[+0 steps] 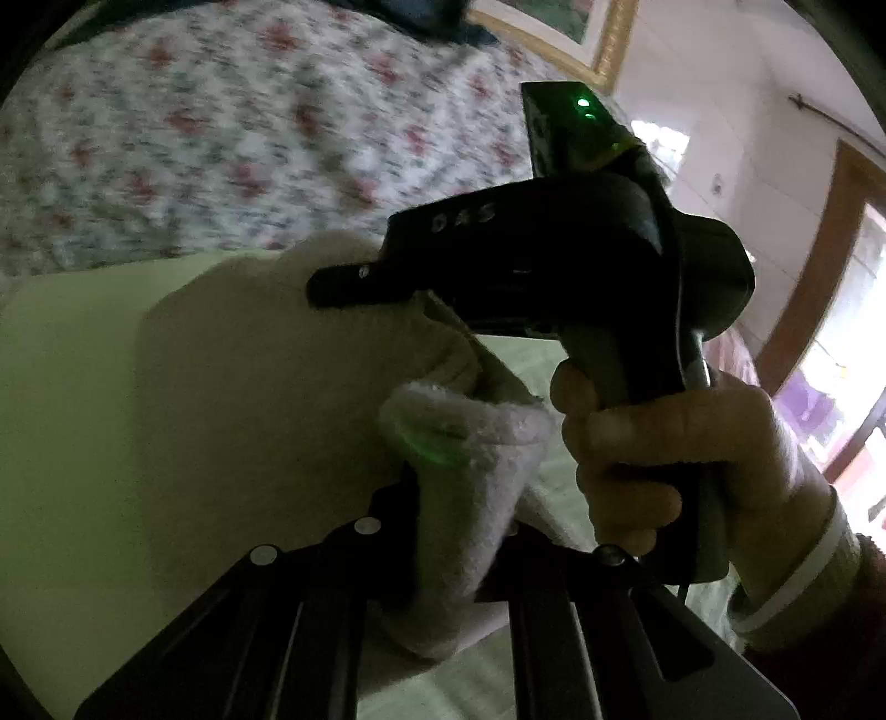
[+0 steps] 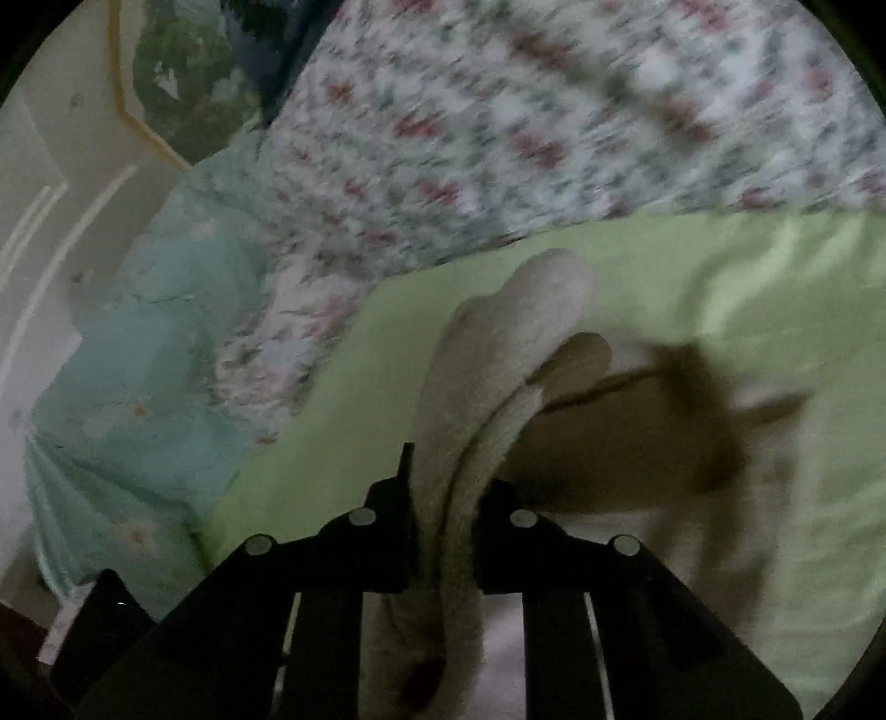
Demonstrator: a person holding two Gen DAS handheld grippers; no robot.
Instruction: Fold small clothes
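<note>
A small cream fleecy garment (image 1: 266, 365) hangs above the light green sheet (image 1: 66, 443). My left gripper (image 1: 454, 531) is shut on one bunched edge of it, low in the left wrist view. My right gripper (image 2: 443, 515) is shut on another edge of the same garment (image 2: 498, 343), which runs away from the jaws in a folded strip. The right gripper's black body (image 1: 554, 255) and the hand holding it show in the left wrist view, close beside the garment. Both views are blurred.
A floral quilt (image 1: 249, 138) covers the far part of the bed. A pale teal blanket (image 2: 138, 354) lies bunched at the left in the right wrist view. A gold-framed picture (image 1: 581, 33) and a doorway (image 1: 830, 310) stand beyond the bed.
</note>
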